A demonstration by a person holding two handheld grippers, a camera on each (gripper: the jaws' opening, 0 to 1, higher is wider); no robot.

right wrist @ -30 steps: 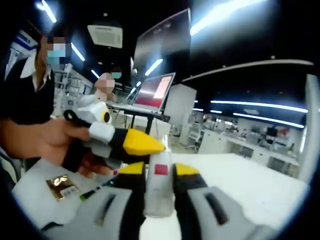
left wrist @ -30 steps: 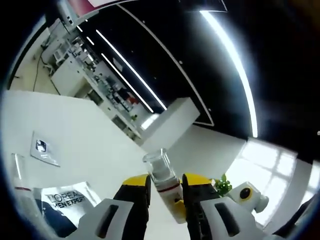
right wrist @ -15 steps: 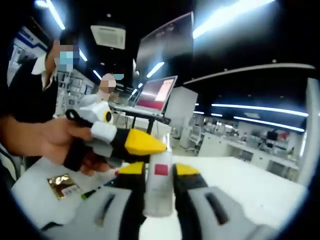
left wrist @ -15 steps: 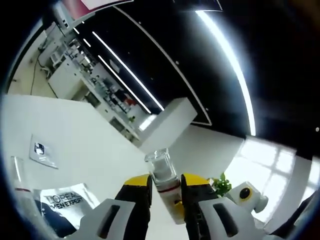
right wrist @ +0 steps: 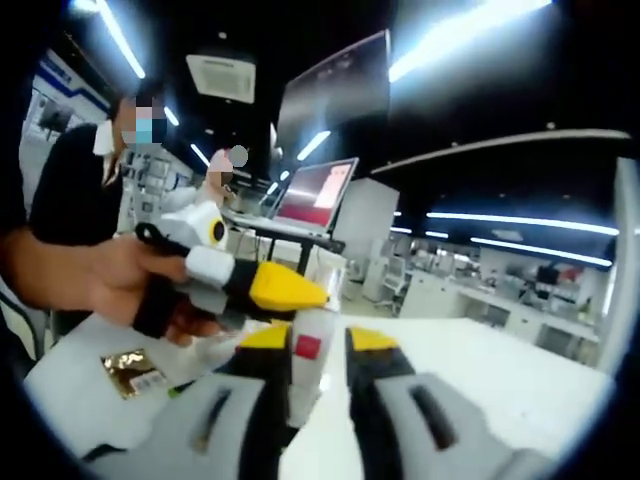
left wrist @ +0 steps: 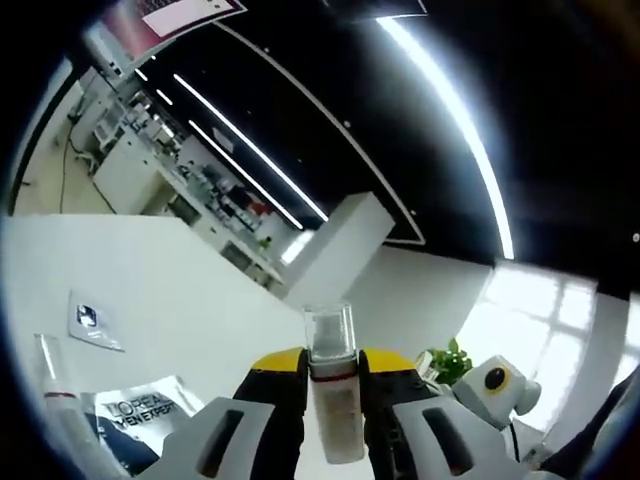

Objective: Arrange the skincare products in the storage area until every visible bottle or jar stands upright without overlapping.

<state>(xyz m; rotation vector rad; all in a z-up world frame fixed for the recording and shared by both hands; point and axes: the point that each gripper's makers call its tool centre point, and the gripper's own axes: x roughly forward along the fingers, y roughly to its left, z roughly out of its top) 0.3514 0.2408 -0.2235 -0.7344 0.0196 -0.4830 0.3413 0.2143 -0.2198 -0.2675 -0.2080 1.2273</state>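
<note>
Between the left gripper's (left wrist: 333, 385) yellow-tipped jaws, a slim bottle (left wrist: 333, 400), pinched on both flanks just below its red band, clear cap poking out beyond the tips, long axis running straight along the jaws and away from the camera. Same bottle (right wrist: 303, 372) in the right gripper view, lying between the right gripper's (right wrist: 318, 345) jaws but leaning left against the left-hand one, a gap on the other side: contact there uncertain, so cannot tell whether these jaws grip or merely bracket it. Just beyond, in that view, the left gripper (right wrist: 285, 288) reaching in from the left, held in a hand (right wrist: 105, 285), yellow tip over the bottle's top. Probably a handover or re-grip in mid-air, with the left jaws the ones carrying the weight. Farther out, the white counter (left wrist: 170, 290) well below and off to the left in the left gripper view, with a tube (left wrist: 60, 395), a dark sachet (left wrist: 140, 415) and a small card (left wrist: 93, 320) lying flat on it; a gold sachet (right wrist: 128, 368) on the counter in the right gripper view. For standing upright, cap end to be swung up and base turned down toward the counter
</note>
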